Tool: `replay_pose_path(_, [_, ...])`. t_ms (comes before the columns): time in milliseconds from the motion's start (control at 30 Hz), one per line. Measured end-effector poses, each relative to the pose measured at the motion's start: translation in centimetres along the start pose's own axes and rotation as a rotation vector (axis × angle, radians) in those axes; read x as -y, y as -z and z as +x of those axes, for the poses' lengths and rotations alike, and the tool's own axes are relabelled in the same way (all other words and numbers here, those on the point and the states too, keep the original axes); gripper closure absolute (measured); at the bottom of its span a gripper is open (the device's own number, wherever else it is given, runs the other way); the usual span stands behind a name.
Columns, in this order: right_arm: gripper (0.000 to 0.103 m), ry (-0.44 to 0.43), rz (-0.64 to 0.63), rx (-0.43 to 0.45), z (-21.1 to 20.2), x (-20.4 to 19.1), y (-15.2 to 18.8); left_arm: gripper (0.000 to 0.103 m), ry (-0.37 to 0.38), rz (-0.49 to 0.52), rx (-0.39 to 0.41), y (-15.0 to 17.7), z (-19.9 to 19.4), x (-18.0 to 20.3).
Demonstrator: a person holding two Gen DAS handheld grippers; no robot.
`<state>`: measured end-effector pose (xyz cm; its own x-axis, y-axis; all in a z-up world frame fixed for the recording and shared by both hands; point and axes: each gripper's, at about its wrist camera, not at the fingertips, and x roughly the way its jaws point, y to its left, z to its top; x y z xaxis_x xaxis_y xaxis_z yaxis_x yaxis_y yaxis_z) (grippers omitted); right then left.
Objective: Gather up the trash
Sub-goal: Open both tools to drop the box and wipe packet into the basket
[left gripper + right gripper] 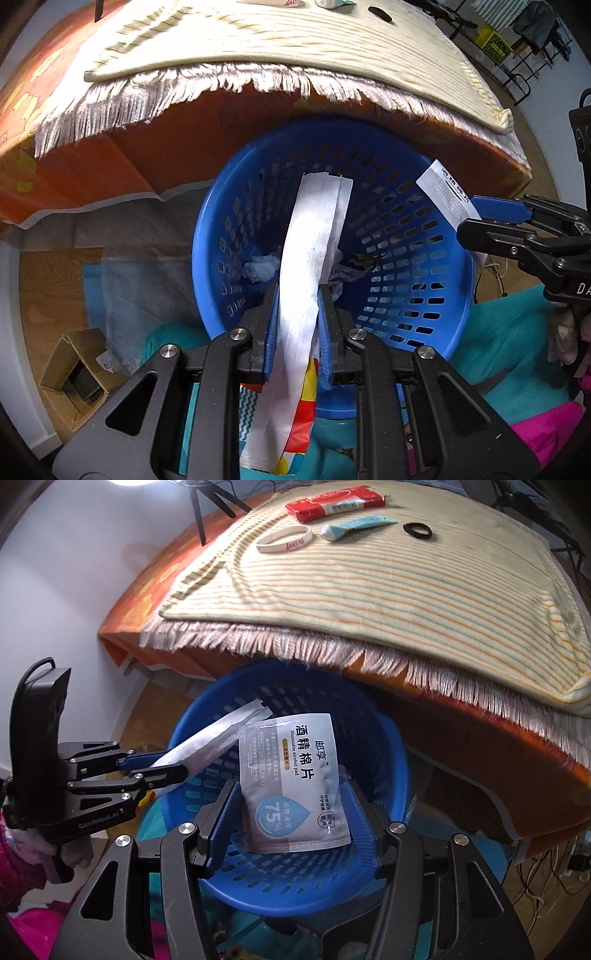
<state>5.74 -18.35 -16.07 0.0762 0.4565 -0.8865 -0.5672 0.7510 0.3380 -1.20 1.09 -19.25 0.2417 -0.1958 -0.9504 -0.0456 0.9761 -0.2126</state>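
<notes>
Two grippers hang over one blue slotted basket, each with one piece of trash. The left gripper has its jaws closed on a long white wrapper, a plain crinkled strip with serrated ends that reaches out over the basket's opening. The right gripper holds one square foil sachet above the basket; its jaws stand wide, and the right pad appears to touch the sachet's edge while the left side is unclear, so whether they grip it cannot be told. The sachet is pale grey-blue with a blue droplet reading "75%", the words "Disposable alcohol pad" and large Chinese characters. "GenRobot.AI" is printed on the left gripper's body.

Inside the basket lie a crumpled tissue and a few other scraps. On the bench's striped mat sit four things: one red box, one white wristband with red lettering, one light-blue tube and one black ring.
</notes>
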Motion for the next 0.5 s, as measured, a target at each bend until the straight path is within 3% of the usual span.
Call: replay_pose_path(500, [0.046,0.06,0.036,-0.039,2.2,1.2,0.0,0.081,-0.03,0.0,-0.008,-0.6,1.1,0.0])
